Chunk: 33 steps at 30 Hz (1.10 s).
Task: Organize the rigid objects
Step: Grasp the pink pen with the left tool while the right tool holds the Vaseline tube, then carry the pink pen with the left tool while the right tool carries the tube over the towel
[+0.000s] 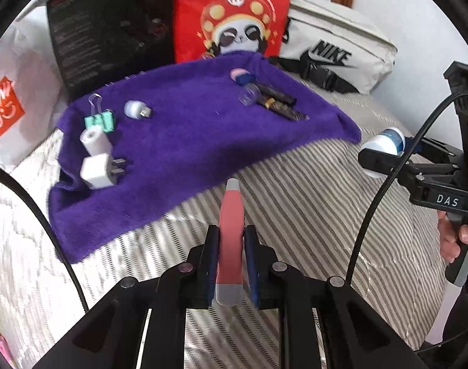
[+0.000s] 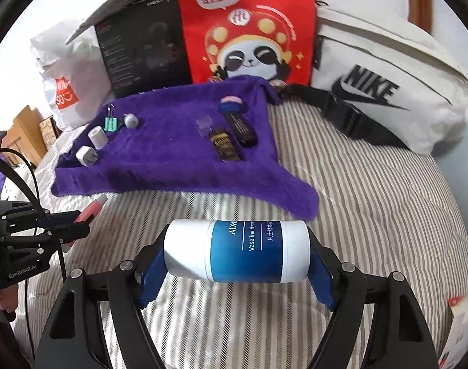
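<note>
Left hand-held gripper (image 1: 230, 261): jaws narrow, clamped on a pink stick with grey ends (image 1: 231, 230), its tip pointing away over the bed. Right hand-held gripper (image 2: 234, 252): jaws wide but gripping a white bottle with a blue label (image 2: 237, 250) end to end, bottle lying crosswise between the pads. Both items are held above the grey-and-white striped bedcover (image 2: 372, 200).

Beyond the grippers, a purple towel (image 1: 187, 141) is spread on the bedcover. Left group on the towel: white plug adapter (image 1: 100, 172), white cylinder (image 1: 95, 140) and green binder clip (image 1: 101, 120) close together, with a small white USB item (image 1: 137, 109) near them. Right group: two dark tubes (image 2: 234, 138), clear cap (image 1: 249, 93), pink-and-blue piece (image 1: 241, 75).

Behind the towel, left to right: white shopping bag with red logo (image 1: 6, 107), black box (image 1: 110, 27), red panda bag (image 1: 234, 12), white Nike waist bag (image 2: 387, 92). White wall behind; wooden furniture at far left in the right wrist view.
</note>
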Available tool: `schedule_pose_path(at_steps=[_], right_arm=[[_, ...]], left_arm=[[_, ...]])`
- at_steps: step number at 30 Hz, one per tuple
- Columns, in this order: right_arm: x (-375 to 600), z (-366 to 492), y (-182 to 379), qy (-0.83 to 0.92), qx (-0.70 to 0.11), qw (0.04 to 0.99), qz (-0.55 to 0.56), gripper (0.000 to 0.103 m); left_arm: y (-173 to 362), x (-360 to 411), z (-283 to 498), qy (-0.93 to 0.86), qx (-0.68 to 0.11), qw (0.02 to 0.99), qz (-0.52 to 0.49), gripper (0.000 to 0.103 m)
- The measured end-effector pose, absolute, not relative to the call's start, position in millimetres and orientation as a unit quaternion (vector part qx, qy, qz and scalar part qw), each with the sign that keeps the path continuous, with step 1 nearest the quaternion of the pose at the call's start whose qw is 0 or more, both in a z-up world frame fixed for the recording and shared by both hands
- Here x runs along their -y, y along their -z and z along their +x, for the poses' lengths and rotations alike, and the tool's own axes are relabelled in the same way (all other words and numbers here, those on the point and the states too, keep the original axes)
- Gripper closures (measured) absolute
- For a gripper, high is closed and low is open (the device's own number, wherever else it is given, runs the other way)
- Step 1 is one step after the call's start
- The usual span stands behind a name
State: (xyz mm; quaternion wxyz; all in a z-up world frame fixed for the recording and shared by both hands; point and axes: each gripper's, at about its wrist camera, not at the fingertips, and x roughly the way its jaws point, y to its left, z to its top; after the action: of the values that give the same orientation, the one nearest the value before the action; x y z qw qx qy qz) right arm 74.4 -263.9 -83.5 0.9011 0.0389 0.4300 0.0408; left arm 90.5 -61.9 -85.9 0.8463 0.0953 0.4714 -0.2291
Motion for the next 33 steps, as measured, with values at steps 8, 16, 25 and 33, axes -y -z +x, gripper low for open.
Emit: schedule_pose_path(at_steps=[8, 16, 25, 33], right_arm=[[250.7, 98.7, 58.2, -0.083, -0.412, 0.907, 0.026, 0.026], [245.5, 124.4, 32.6, -0.101, -0.392, 0.914, 0.012, 0.026], [241.4, 158.9, 11.0, -0.114, -0.383, 0.916, 0.000, 0.026], [235.8, 192.4, -4.1, -0.115, -0.370, 0.922, -0.014, 0.026]], left_arm=[[54.2, 39.5, 110.9, 0.217, -0.449, 0.864, 0.078, 0.086], [31.0, 30.7, 136.6, 0.206, -0.425, 0.878, 0.072, 0.086], [22.8, 28.0, 161.3, 0.207, -0.414, 0.884, 0.063, 0.086], [14.2, 19.6, 190.9, 0.197, -0.402, 0.892, 0.059, 0.086]])
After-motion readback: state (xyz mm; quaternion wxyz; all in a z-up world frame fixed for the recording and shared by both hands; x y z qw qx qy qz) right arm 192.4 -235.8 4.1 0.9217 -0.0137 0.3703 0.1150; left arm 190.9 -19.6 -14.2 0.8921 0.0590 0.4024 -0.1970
